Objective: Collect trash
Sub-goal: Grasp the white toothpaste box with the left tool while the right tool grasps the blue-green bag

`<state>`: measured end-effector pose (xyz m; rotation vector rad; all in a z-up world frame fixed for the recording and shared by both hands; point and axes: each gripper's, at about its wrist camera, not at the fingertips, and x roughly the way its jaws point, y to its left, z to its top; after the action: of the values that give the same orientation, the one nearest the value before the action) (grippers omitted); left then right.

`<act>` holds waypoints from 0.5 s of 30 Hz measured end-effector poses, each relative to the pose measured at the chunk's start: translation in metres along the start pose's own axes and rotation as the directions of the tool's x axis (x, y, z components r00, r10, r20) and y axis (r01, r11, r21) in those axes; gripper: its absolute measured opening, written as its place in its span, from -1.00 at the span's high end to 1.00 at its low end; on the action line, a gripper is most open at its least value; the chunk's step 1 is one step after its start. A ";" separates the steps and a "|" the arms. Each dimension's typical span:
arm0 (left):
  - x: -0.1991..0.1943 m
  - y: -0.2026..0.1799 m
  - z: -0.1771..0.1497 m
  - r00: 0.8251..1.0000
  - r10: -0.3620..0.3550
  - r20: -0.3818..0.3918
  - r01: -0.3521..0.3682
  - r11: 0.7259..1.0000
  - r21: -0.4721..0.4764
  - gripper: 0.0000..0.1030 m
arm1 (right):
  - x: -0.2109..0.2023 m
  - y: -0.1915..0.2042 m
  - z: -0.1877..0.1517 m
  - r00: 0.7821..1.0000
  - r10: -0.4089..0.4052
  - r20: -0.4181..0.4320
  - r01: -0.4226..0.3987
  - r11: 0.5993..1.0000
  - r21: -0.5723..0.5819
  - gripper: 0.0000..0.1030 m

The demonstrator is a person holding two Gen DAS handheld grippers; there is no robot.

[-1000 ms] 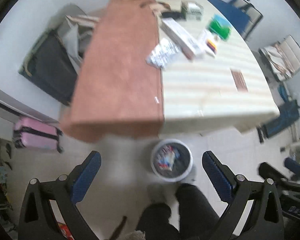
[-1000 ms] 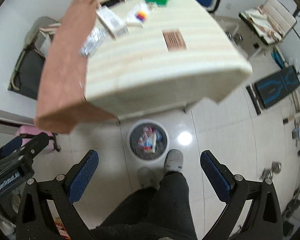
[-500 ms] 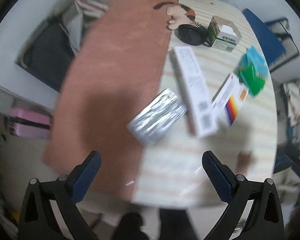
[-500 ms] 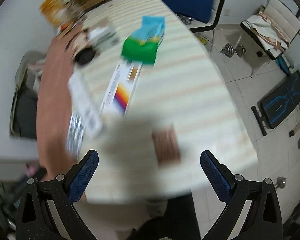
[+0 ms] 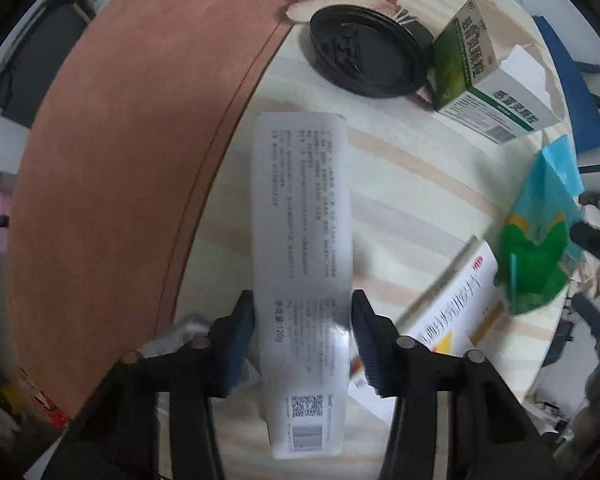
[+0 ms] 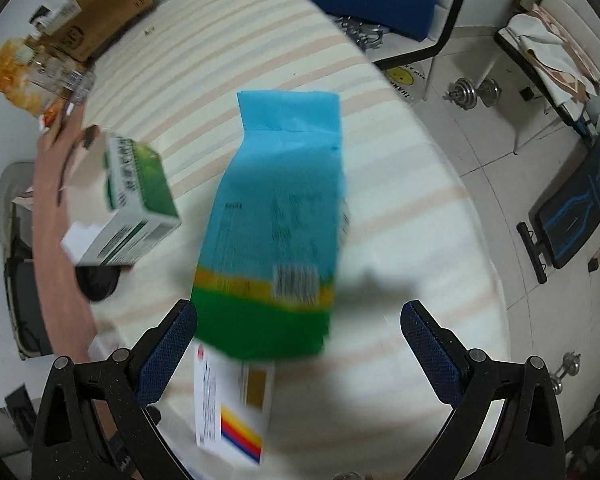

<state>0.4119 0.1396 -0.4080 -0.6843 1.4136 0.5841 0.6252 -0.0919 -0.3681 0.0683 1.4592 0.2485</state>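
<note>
In the left wrist view my left gripper (image 5: 303, 322) is closed around the near end of a long white printed box (image 5: 300, 220) lying on the striped table (image 5: 400, 168); both pads touch its sides. In the right wrist view my right gripper (image 6: 298, 346) is open, its fingers on either side of the green end of a blue-and-green snack bag (image 6: 276, 224), not touching it. The bag also shows at the right of the left wrist view (image 5: 540, 240).
A green-and-white medicine box (image 5: 484, 80) (image 6: 136, 200), a black round lid (image 5: 364, 60), a white box with coloured stripes (image 6: 232, 408) (image 5: 452, 320) and a crumpled foil wrapper (image 5: 180, 332) lie on the table. A brown mat (image 5: 132, 140) covers its left side. Cartons and bottles (image 6: 60, 40) stand at the far end.
Both grippers rose from above the floor bin to the tabletop. The left one has closed onto the long white box; the right one has come down around the blue-green bag.
</note>
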 end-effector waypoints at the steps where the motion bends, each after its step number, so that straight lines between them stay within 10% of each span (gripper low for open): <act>1: 0.000 -0.002 0.001 1.000 0.004 0.008 -0.004 1.000 0.012 0.15 | 0.008 0.002 0.006 1.000 -0.006 -0.006 0.006 1.000 -0.003 -0.99; 15: -0.008 -0.012 -0.026 0.998 0.055 0.044 -0.060 0.990 0.129 0.15 | 0.008 -0.018 0.004 0.994 -0.103 -0.042 0.089 0.961 -0.263 -0.51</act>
<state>0.4021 0.1124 -0.4003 -0.5266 1.4241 0.5428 0.6320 -0.1069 -0.3787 -0.2248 1.4688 0.3639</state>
